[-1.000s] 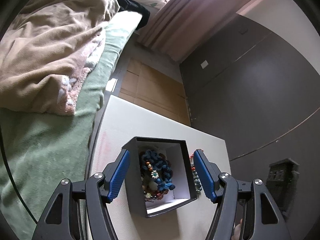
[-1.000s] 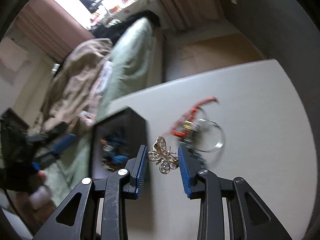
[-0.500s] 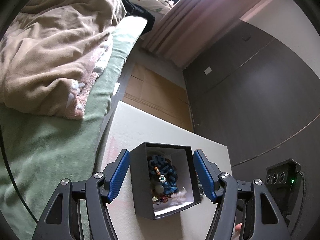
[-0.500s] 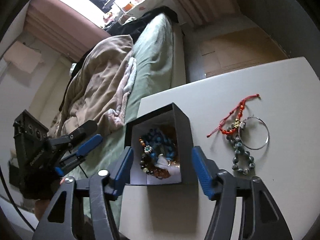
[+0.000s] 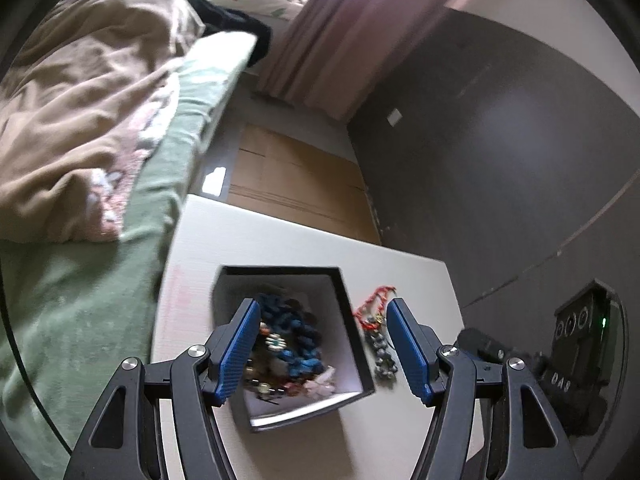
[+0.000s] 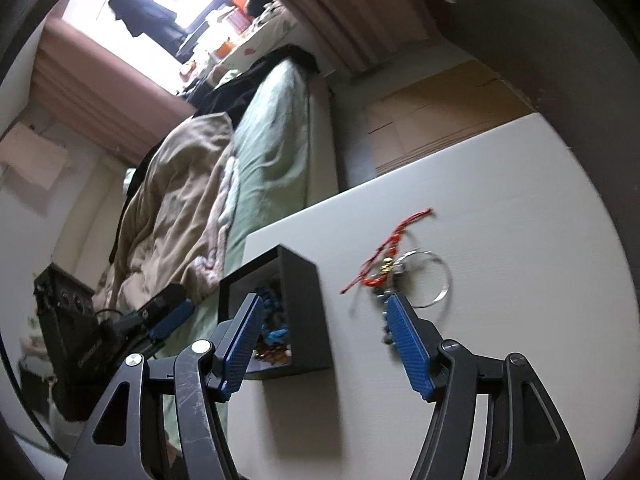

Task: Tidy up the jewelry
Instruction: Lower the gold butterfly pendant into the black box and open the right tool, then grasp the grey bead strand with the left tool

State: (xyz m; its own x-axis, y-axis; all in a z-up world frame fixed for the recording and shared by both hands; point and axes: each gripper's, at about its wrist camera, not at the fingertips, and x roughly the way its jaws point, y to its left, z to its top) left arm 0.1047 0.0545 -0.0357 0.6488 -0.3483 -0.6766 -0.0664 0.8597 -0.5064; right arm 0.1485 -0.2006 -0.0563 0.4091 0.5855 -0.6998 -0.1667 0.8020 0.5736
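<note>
On the tabletop: a white tabletop [image 5: 280,248] carries a black open box [image 5: 352,320] and loose jewelry beside it.
Room: a bed [image 5: 80,300] with green cover and a tan blanket [image 5: 80,80] lies along the tabletop's left edge; flattened cardboard [image 5: 296,184] covers the floor beyond the far edge; a dark wall [image 5: 500,160] and a curtain [image 5: 340,40] close the right and far sides.
Box contents: a heap of blue and mixed beaded pieces [image 5: 292,336]; detail is blurred.
Loose jewelry: a red cord bracelet [image 6: 396,236], a grey bead string [image 5: 382,354] and a metal ring [image 6: 434,278] lie together, just right of the box, apart from its wall.
Open room: bare tabletop in front of the box and to the right of the loose jewelry.
Left gripper [image 5: 324,348]: angled downward above the box; fingers spread, nothing between the pads.
Right gripper [image 6: 324,344]: angled downward, straddling the box's right wall; fingers spread wide, gripping nothing.
</note>
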